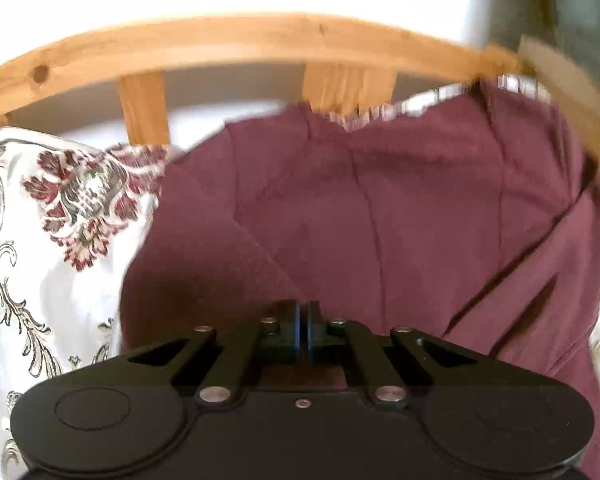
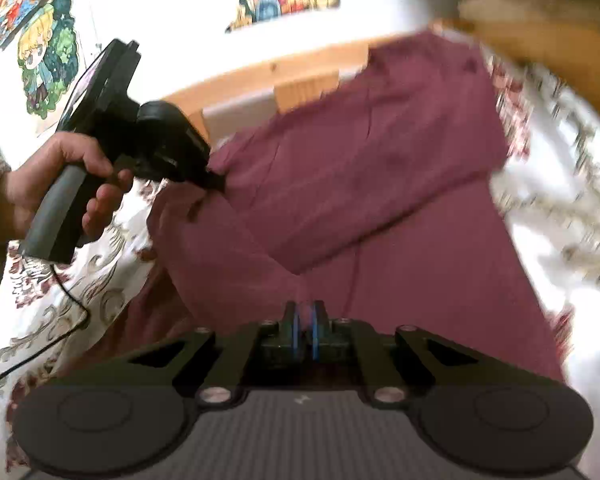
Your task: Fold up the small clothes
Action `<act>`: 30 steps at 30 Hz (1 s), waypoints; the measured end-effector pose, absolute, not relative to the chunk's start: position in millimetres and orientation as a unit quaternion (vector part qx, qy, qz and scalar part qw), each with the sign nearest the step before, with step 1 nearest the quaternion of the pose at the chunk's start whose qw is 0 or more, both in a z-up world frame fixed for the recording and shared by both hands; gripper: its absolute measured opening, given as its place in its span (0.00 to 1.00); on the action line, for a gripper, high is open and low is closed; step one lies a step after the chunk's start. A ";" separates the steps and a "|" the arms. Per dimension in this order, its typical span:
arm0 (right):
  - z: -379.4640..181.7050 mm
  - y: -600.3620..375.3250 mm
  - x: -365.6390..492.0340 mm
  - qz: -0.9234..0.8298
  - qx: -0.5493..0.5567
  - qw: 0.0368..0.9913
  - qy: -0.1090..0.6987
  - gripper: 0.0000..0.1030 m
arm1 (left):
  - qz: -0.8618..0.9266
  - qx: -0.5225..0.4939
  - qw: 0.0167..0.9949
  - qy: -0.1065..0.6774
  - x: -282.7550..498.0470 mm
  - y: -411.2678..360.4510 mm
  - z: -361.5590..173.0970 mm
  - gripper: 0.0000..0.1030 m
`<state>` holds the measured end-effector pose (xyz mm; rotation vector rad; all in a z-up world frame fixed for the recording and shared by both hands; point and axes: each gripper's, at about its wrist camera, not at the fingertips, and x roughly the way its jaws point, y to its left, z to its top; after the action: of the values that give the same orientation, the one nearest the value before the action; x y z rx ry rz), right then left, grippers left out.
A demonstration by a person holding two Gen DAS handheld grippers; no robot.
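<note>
Both wrist views look closely down on the maroon garment.

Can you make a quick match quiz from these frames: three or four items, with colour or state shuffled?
Items:
1. garment
2. left gripper
3. bed frame
4. bedspread

Descriptions:
a. white, floral print
b. light wood
c. maroon, partly folded over itself
d. shut on garment edge

Pairs: 1-c, 2-d, 3-b, 4-a
</note>
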<state>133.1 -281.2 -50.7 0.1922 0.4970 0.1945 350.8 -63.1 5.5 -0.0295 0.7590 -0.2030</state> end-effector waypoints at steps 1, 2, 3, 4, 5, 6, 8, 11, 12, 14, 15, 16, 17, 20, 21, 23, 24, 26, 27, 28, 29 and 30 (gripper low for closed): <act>-47.3 -280.5 131.4 0.088 0.085 0.965 0.234 0.08 | -0.100 -0.021 0.928 0.357 349.2 -60.5 9.7 0.02; -44.2 -280.8 129.2 0.081 0.076 0.969 0.222 0.07 | -0.101 -0.027 0.932 0.348 348.7 -58.1 12.9 0.02; -42.4 -281.8 128.0 0.076 0.073 0.971 0.214 0.07 | -0.103 -0.035 0.934 0.339 347.5 -56.0 15.4 0.02; -41.7 -283.3 128.6 0.075 0.073 0.972 0.212 0.07 | -0.104 -0.041 0.937 0.332 347.9 -54.9 17.2 0.02; -42.5 -285.1 130.0 0.075 0.074 0.971 0.213 0.07 | -0.104 -0.044 0.937 0.330 349.2 -55.6 17.3 0.02; -44.6 -287.2 132.0 0.071 0.077 0.971 0.215 0.08 | -0.103 -0.046 0.936 0.334 351.9 -57.1 15.5 0.02; -50.5 -292.7 136.4 0.062 0.092 0.969 0.221 0.08 | -0.098 -0.047 0.934 0.340 356.5 -62.2 9.3 0.03; -56.4 -300.2 141.5 0.039 0.102 0.969 0.222 0.08 | -0.097 -0.044 0.932 0.346 360.9 -71.4 0.5 0.06; -56.5 -301.6 142.6 0.034 0.099 0.970 0.221 0.08 | -0.096 -0.042 0.932 0.348 361.7 -73.6 -1.8 0.09; -56.7 -304.8 143.3 0.023 0.094 0.970 0.222 0.11 | -0.091 -0.044 0.932 0.349 360.5 -74.5 -3.2 0.25; -56.3 -306.0 143.0 0.018 0.094 0.970 0.222 0.13 | -0.087 -0.044 0.933 0.346 359.4 -73.4 -3.3 0.30; -55.9 -307.3 141.9 0.016 0.094 0.970 0.222 0.19 | -0.084 -0.042 0.936 0.340 356.8 -71.9 -2.1 0.45; -55.8 -308.3 141.1 0.012 0.093 0.970 0.223 0.22 | -0.082 -0.039 0.937 0.337 354.6 -70.4 -1.3 0.63; -56.4 -307.6 140.8 0.005 0.082 0.970 0.228 0.41 | -0.069 -0.026 0.946 0.314 339.8 -62.2 2.5 0.80; -56.6 -306.7 141.3 0.004 0.076 0.970 0.229 0.45 | -0.069 -0.018 0.949 0.307 332.5 -59.2 3.0 0.81; -58.8 -303.3 143.7 0.000 0.056 0.970 0.238 0.53 | -0.071 0.002 0.951 0.301 321.3 -55.4 1.4 0.90; -60.9 -301.1 145.7 -0.004 0.043 0.969 0.245 0.55 | -0.067 0.015 0.952 0.298 314.7 -53.6 -1.5 0.92; -66.4 -296.8 149.3 -0.012 0.014 0.967 0.256 0.58 | -0.060 0.045 0.952 0.297 302.8 -51.4 -10.9 0.94; -69.7 -294.0 151.0 -0.021 -0.007 0.965 0.262 0.58 | -0.058 0.065 0.949 0.301 298.2 -50.7 -17.3 0.94; -73.2 -290.1 151.8 -0.029 -0.033 0.963 0.265 0.58 | -0.055 0.080 0.947 0.306 295.7 -50.6 -22.8 0.94; -75.5 -285.5 152.0 -0.033 -0.059 0.962 0.266 0.58 | -0.048 0.096 0.944 0.312 293.7 -51.5 -28.3 0.94; -77.3 -279.3 151.6 -0.038 -0.087 0.959 0.265 0.58 | -0.039 0.112 0.941 0.318 292.0 -51.8 -34.4 0.94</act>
<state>151.6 -279.3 -77.3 -0.1764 0.5380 -0.0772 292.0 -51.8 -34.4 0.2284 0.6482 -0.0799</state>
